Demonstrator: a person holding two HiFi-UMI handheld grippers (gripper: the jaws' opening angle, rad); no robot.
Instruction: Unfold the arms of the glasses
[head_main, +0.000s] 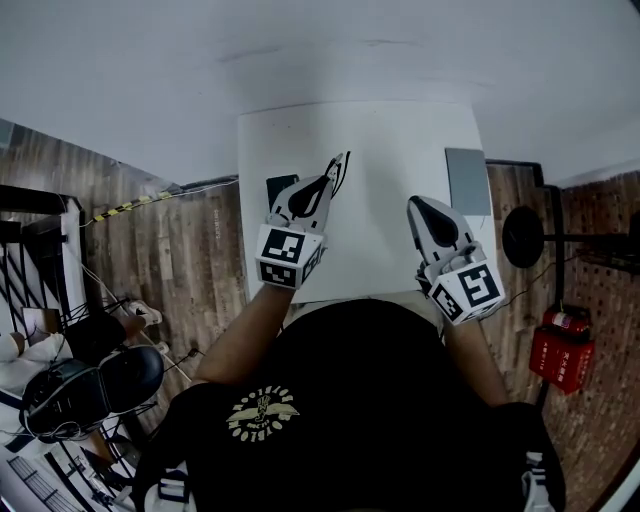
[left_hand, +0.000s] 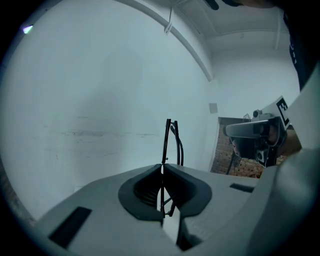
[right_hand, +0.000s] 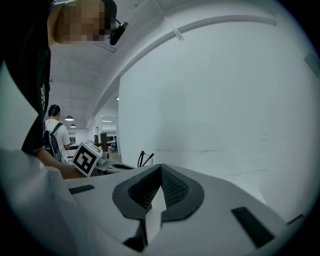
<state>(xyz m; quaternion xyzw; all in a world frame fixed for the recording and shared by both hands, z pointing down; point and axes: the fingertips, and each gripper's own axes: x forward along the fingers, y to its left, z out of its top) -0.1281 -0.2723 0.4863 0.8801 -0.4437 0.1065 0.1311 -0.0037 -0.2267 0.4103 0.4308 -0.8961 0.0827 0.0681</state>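
Thin black-framed glasses (head_main: 337, 168) stick out past the tips of my left gripper (head_main: 329, 181), which is shut on them above the white table (head_main: 400, 130). In the left gripper view the folded frame (left_hand: 170, 142) stands upright between the pressed jaws of the left gripper (left_hand: 161, 165). My right gripper (head_main: 415, 206) hovers to the right, apart from the glasses, with its jaws shut and nothing between them. The right gripper view shows those shut jaws of the right gripper (right_hand: 161, 166) and, off to the left, the glasses (right_hand: 145, 158) beside the left gripper's marker cube (right_hand: 86, 159).
A grey flat slab (head_main: 468, 180) lies at the table's right edge and a small dark item (head_main: 280, 184) near the left gripper. A black round stand (head_main: 522, 237) and a red object (head_main: 562, 350) sit on the floor at right; a black chair (head_main: 90, 385) at left.
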